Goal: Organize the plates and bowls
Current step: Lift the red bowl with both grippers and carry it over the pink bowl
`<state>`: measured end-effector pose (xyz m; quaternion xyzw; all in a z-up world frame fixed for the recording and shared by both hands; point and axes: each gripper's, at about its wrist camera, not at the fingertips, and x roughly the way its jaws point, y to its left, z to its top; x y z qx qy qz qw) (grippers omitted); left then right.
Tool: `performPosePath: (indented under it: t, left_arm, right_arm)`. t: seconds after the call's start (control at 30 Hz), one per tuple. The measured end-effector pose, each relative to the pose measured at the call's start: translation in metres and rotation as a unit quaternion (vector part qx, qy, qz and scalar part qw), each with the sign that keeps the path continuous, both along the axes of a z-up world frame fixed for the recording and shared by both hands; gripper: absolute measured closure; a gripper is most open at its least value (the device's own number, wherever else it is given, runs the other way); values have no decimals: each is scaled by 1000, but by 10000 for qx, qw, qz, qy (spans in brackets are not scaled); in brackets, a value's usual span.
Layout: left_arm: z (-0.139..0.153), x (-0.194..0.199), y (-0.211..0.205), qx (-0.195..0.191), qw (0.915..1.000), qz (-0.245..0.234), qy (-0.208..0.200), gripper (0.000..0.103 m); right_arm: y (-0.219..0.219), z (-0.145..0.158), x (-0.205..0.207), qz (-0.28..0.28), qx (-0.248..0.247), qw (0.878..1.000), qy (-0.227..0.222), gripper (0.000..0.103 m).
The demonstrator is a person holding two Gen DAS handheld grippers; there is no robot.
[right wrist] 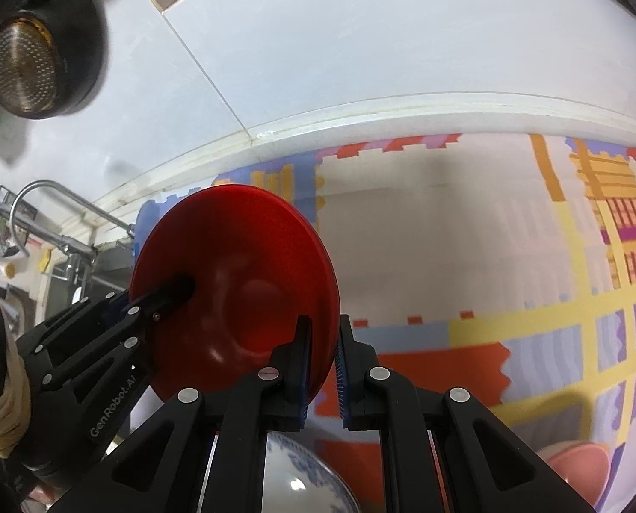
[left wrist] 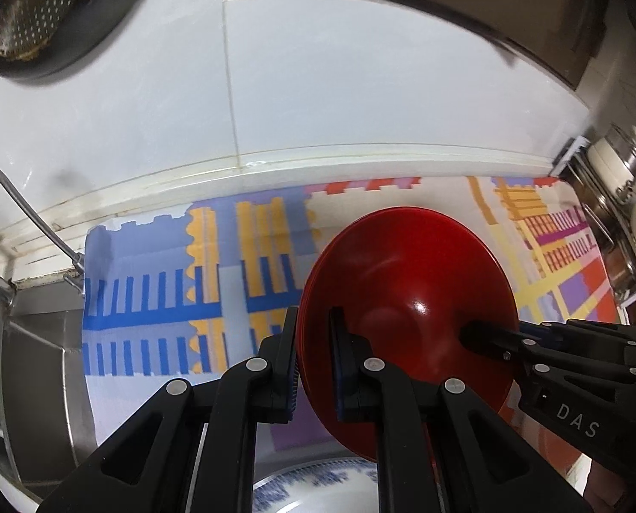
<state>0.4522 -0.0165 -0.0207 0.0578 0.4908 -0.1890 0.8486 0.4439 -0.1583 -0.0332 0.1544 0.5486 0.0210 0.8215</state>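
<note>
Both grippers hold the red plate [left wrist: 407,299] on edge above the patterned mat [left wrist: 155,299]. The left gripper [left wrist: 313,355] pinches one rim and the right gripper [right wrist: 322,363] pinches the opposite rim. I judge the carrying step is under way; next it needs lowering level. Below the plate stands a blue-white bowl [right wrist: 305,483]; its inside is not visible.

Both grippers' fingers [left wrist: 290,363] [right wrist: 303,367] closed, facing inward.
</note>
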Motion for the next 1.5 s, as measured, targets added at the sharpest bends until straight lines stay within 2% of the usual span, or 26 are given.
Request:
performPosePath:
  t: [0.5, 0.8, 1.1, 1.5]
  left_arm:
    - [21, -74, -51, -145, 9987, -470, -153, 89]
    - [23, -113, -89, -208, 9961, -844, -130, 89]
    - [12, -143, -129, -201, 9926, -1192, 77, 89]
    - [-16, -171, -175, -85, 9863, -1571, 491, 89]
  right_arm:
    - [-43, 24, -87, -277, -146, 9990, -321, 91]
    - [-76, 37, -139, -565, -350, 9965, -517, 91]
    - [-111, 34, -179, -880, -413, 9939, -520, 91]
    - [-155, 13, -221, -1265, -423, 9907, -256, 91]
